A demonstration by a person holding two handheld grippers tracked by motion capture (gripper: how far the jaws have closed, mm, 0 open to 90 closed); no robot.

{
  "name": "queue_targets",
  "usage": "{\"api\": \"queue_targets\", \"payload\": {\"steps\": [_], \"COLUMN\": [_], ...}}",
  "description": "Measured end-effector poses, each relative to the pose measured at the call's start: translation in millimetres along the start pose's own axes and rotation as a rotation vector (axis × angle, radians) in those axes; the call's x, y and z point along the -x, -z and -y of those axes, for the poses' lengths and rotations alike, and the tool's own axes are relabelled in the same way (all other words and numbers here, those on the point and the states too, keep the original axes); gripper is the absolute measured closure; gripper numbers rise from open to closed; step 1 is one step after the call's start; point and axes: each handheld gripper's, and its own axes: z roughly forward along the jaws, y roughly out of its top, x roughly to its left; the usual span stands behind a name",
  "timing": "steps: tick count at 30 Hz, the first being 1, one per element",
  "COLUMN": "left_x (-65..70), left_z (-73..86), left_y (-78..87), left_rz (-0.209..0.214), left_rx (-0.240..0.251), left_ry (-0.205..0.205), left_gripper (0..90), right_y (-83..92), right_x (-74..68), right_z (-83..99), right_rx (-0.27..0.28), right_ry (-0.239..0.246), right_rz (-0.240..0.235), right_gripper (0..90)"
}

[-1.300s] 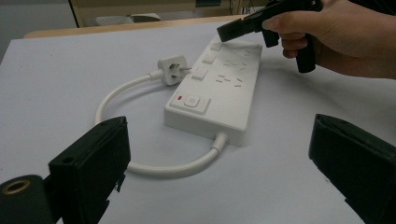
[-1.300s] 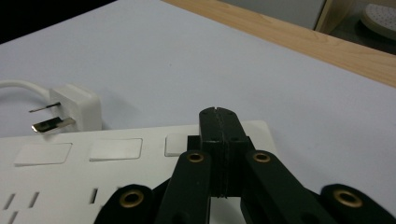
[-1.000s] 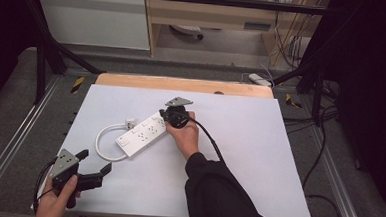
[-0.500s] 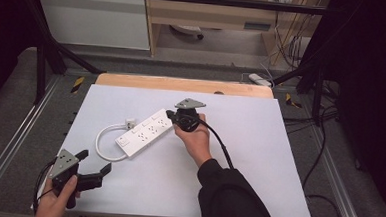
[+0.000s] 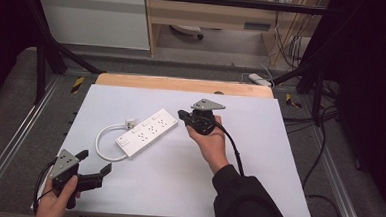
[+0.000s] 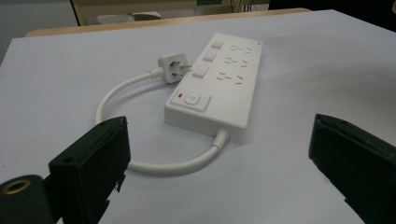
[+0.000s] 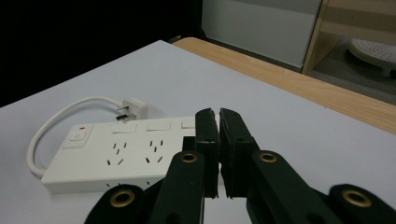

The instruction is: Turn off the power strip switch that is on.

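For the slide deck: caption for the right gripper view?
Shut right hand-held gripper above a white power strip on the table.

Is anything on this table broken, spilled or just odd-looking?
Nothing looks damaged or spilled. The white plastic power strip lies flat but diagonally on the pale blue-grey table top, and its short white cord loops round so the plug rests unplugged beside the strip's own switches.
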Motion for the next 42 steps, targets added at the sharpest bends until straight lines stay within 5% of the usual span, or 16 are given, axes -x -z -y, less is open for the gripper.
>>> {"api": "queue_targets", "payload": {"steps": [6, 15, 24, 34, 42], "left_x": [0.1, 0.5, -0.5, -0.4, -0.4], "left_z": [0.2, 0.4, 0.6, 0.9, 1.1], "left_y": [0.1, -0.3, 0.3, 0.4, 0.7], "left_rz": [-0.001, -0.002, -0.003, -0.003, -0.001], "left_rx": [-0.003, -0.006, -0.005, -0.005, -0.004], "left_ry": [-0.001, -0.008, -0.001, 0.002, 0.003], "left_gripper": [5.4, 5.3, 5.2, 5.2, 5.2], "right_y": [15.1, 31.5, 55.5, 79.5, 103.2], "right_x": [3.3, 12.2, 20.2, 29.2, 38.1], "right_z": [-1.8, -3.5, -5.3, -3.5, 6.0], "right_rx": [0.014, 0.001, 0.028, 0.059, 0.085], "right_ry": [-0.001, -0.046, -0.047, -0.038, -0.041], "right_rz": [-0.007, -0.005, 0.041, 0.117, 0.114], "right_gripper": [75.8, 37.3, 11.1, 5.9, 5.6]}}
